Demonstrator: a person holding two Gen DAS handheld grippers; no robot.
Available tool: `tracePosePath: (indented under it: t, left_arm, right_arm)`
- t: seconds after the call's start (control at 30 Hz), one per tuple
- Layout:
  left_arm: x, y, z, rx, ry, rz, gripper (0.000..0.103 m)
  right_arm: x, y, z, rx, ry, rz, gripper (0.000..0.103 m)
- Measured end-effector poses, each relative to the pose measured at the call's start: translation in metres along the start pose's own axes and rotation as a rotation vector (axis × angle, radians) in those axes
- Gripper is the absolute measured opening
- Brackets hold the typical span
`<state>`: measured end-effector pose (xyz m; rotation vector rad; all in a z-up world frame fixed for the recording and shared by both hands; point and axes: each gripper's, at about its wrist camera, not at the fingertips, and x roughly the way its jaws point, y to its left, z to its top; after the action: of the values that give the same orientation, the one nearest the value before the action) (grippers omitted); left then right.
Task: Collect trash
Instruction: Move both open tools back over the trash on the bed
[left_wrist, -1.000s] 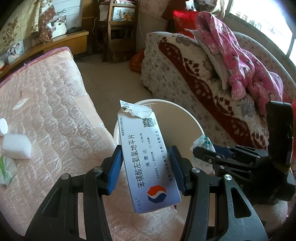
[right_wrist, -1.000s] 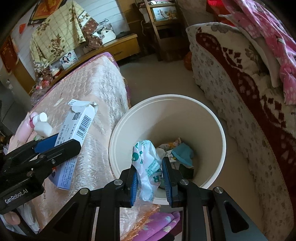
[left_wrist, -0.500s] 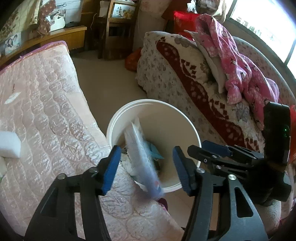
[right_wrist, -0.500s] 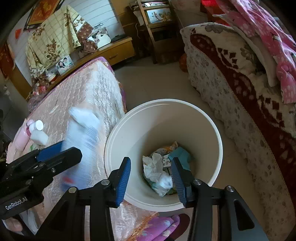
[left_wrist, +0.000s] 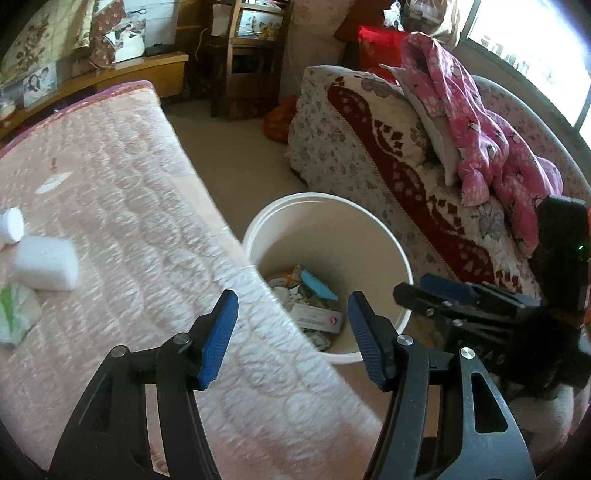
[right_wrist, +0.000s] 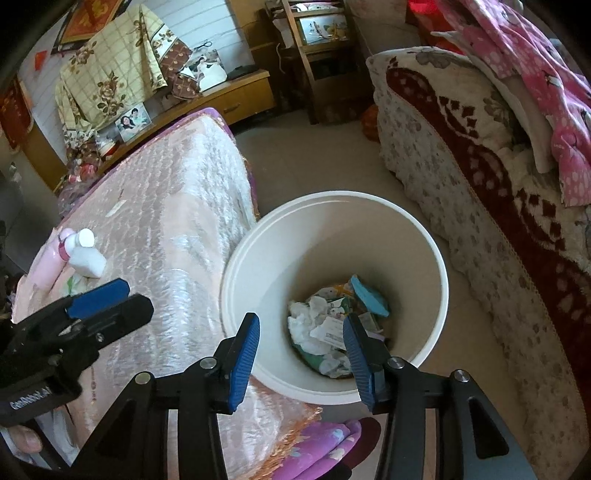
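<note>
A cream bin (left_wrist: 391, 236) (right_wrist: 436, 258) stands on the floor between the bed and the sofa. It holds crumpled wrappers (right_wrist: 314, 325), a teal packet (right_wrist: 369, 295) and the white medicine box (left_wrist: 317, 317). My left gripper (left_wrist: 291, 339) is open and empty above the bed edge by the bin; it also shows in the right wrist view (right_wrist: 99, 299). My right gripper (right_wrist: 301, 354) is open and empty over the bin's near rim; it also shows in the left wrist view (left_wrist: 443, 291). A white bottle (left_wrist: 44, 262) (right_wrist: 86, 254) and a green-printed wrapper (left_wrist: 14, 314) lie on the bed.
The pink quilted bed (left_wrist: 129, 221) fills the left side. A sofa with a patterned blanket (left_wrist: 388, 147) and pink clothes (left_wrist: 480, 122) is on the right. A wooden cabinet (right_wrist: 236, 96) and chair (left_wrist: 251, 55) stand at the back. A pink bottle (right_wrist: 51, 258) lies by the white one.
Both grippers opened. The medicine box dropped from my left gripper and the wrapper from my right; both now lie in the bin. The left gripper has drawn back over the bed.
</note>
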<state>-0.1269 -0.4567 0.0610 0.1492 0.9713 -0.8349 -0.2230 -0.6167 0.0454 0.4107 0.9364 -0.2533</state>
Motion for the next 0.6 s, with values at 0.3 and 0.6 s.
tracePosePath:
  t: [0.3,0.6]
  left_arm:
    - [-0.036,0.037,-0.014,-0.028,-0.036,0.084,0.060]
    - [-0.071,0.077,-0.031,-0.058,-0.069,0.155,0.060]
  right_arm:
    - [-0.023,0.049,0.006,-0.084,-0.045,0.038,0.057]
    - [-0.021,0.102,-0.001,-0.171,-0.035,0.084,0.057]
